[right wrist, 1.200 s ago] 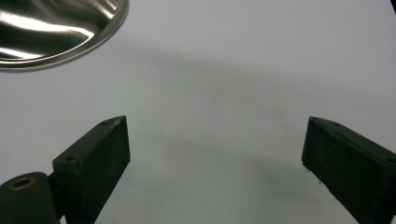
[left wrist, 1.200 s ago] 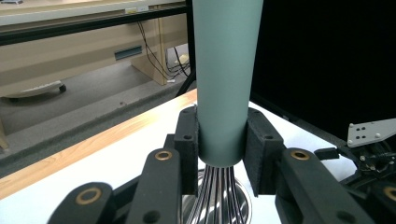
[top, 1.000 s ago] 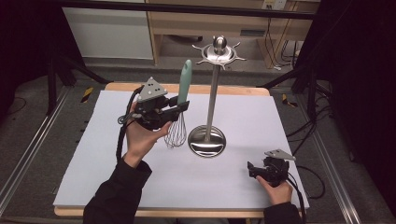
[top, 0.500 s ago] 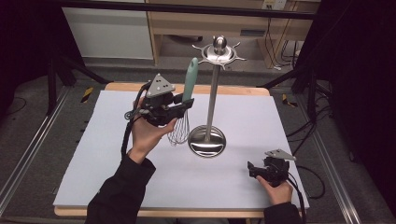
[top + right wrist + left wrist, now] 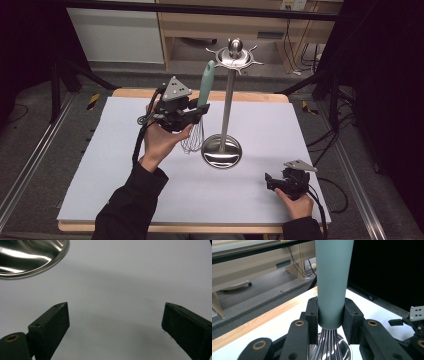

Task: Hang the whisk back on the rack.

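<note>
Teal-handled whisk, centre frame: light, stiff handle, springy wires; best pinched low on handle, as by left gripper. Right gripper, lower right: wide, empty.

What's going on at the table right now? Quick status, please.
Left gripper shut on whisk, held upright, wires down, off the table. Right gripper open, empty, near the table's edge. Metal utensil stand just beside the whisk, hooks free.

A white sheet covers the wooden surface nearly edge to edge; pale cabinets stand beyond its far edge; cables hang there.
</note>
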The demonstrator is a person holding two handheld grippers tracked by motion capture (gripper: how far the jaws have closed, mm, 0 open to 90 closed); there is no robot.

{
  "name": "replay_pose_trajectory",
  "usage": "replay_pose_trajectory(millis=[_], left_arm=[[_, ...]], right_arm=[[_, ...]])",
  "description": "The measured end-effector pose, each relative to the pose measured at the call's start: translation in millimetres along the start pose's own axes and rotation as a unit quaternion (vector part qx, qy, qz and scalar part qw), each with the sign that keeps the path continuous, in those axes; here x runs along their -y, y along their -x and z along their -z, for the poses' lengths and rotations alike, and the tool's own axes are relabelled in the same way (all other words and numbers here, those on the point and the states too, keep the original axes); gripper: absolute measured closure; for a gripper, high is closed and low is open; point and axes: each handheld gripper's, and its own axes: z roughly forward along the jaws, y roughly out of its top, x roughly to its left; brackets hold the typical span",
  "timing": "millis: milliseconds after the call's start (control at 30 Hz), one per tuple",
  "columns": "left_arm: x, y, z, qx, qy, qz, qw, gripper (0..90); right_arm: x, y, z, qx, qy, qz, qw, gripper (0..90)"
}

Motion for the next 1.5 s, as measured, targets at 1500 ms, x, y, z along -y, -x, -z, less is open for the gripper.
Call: replay_pose_trajectory(millis=[1500], left_arm=[[-4.4,2.5,-33.6,-0.002,0.014,0.001,0.9999,68.6]], right_arm=[[-0.4,0.8,-0.1,-0.005,0.001,-0.005,1.0000,8.2]])
